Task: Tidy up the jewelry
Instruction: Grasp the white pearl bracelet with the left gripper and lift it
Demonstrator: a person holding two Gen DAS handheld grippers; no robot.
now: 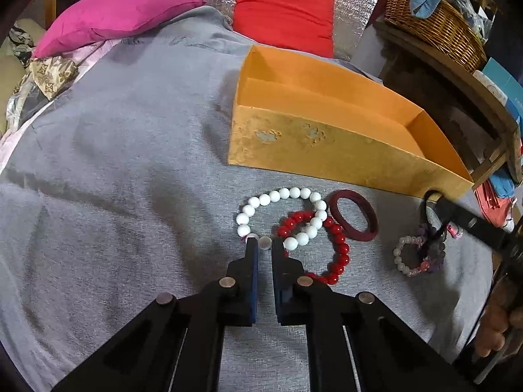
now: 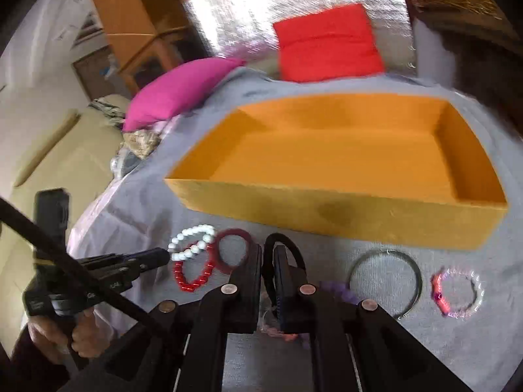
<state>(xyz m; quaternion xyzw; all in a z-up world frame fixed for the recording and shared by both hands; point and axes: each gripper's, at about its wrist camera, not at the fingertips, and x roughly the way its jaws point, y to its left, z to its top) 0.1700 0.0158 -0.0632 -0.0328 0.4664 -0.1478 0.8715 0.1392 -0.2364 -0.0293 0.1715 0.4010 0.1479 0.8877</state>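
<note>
Soft grey cloth (image 1: 114, 163) under left gripper (image 1: 264, 243) clamped on round white-bead bracelet (image 1: 281, 215), right gripper (image 2: 268, 254) on thin black loop (image 2: 284, 245).

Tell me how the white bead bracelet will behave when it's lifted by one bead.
The white bead bracelet is strung round beads, so it will likely sag into a dangling loop. It overlaps the red bead bracelet, so that may drag along. The left gripper pinches a smooth bead, which might slip.

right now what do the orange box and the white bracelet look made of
Orange box: likely cardboard with a matte paper skin, scuffed through in patches on its front wall. White bracelet: round opaque beads with a soft sheen; stone, glass or plastic, can't tell.
</note>
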